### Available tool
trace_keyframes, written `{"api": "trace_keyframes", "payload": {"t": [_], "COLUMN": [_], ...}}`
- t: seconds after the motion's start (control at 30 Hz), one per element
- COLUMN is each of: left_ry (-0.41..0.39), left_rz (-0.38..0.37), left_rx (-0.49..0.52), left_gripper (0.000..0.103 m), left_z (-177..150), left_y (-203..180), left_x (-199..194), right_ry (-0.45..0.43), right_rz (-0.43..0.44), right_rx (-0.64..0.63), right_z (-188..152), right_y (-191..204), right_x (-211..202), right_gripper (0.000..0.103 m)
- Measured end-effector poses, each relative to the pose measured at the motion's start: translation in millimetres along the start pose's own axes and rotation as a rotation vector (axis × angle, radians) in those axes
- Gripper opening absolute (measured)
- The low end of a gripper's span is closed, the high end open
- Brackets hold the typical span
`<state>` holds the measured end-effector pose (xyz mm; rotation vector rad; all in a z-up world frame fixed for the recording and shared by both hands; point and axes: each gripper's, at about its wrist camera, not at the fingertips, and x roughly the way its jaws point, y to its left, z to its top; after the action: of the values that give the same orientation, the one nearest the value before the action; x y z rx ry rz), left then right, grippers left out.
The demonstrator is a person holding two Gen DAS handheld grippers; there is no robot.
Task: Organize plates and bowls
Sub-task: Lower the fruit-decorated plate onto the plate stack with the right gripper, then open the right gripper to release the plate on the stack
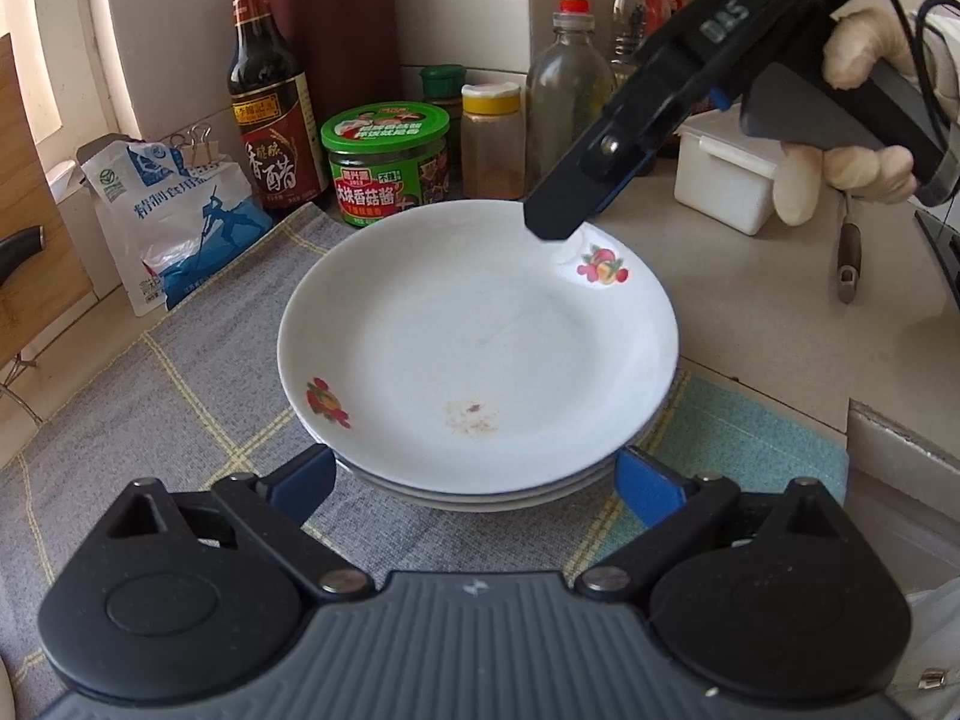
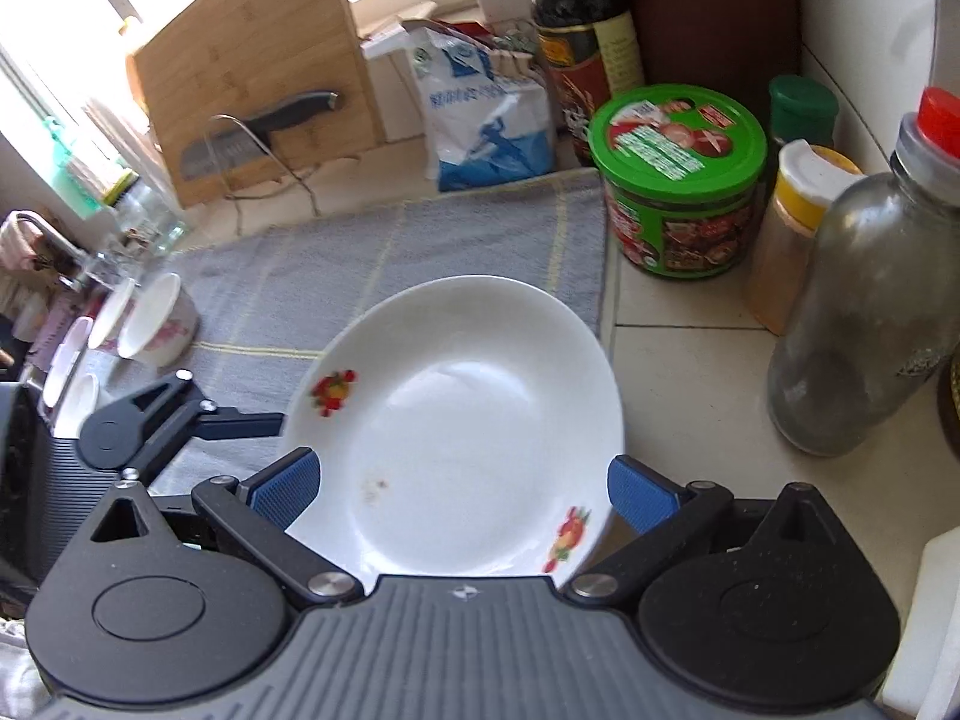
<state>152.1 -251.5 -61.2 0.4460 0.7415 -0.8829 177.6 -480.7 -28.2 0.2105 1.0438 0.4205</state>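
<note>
- Two views split the scene: the left wrist camera shows the stack's layered edges and the gloved hand (image 1: 864, 120) holding the right hand-held gripper (image 1: 555, 222); the right wrist camera alone shows the bowls (image 2: 153, 324), the cutting board (image 2: 252, 60) and the knife (image 2: 264, 123) resting against it.
- Three plate rims at least show in the stack of plates (image 1: 480, 342), which lies on the grey cloth (image 1: 180, 372) over the table (image 1: 768, 312), directly ahead of the left hand-held gripper (image 1: 474, 480).
- Left hand-held gripper: jaws wide, one blue pad at each side of the stack's near edge, not pressing it.
- Right hand-held gripper (image 2: 462, 483): jaws wide too; the top plate's near rim lies between its pads, and from the left wrist camera its tip hovers at the far rim by a fruit decal.
- Several white bowls, too blurred to count, lie well apart to the right gripper's left.
- Beyond the stack stand one vinegar bottle (image 1: 267, 90), one green-lidded jar (image 1: 387, 162), one yellow-capped spice jar (image 1: 492, 141) and one red-capped glass bottle (image 1: 567, 90); one salt bag (image 1: 174, 216) sits at far left.
</note>
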Motion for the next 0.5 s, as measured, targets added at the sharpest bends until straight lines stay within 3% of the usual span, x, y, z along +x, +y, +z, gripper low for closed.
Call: {"api": "trace_keyframes", "payload": {"t": [0.27, 0.5], "left_ry": [-0.027, -0.09], "left_rz": [0.022, 0.145], "left_rx": [-0.033, -0.153], "left_gripper": [0.099, 0.099], "left_z": [0, -5], "left_y": [-2, 7], "left_x": [-8, -34], "right_ry": [-0.05, -0.191], "right_rz": [-0.097, -0.211], "right_rx": [-0.114, -0.23], "right_z": [-2, -7], "right_y": [28, 57], "right_x": [-4, -5], "right_gripper": [0.103, 0.103]}}
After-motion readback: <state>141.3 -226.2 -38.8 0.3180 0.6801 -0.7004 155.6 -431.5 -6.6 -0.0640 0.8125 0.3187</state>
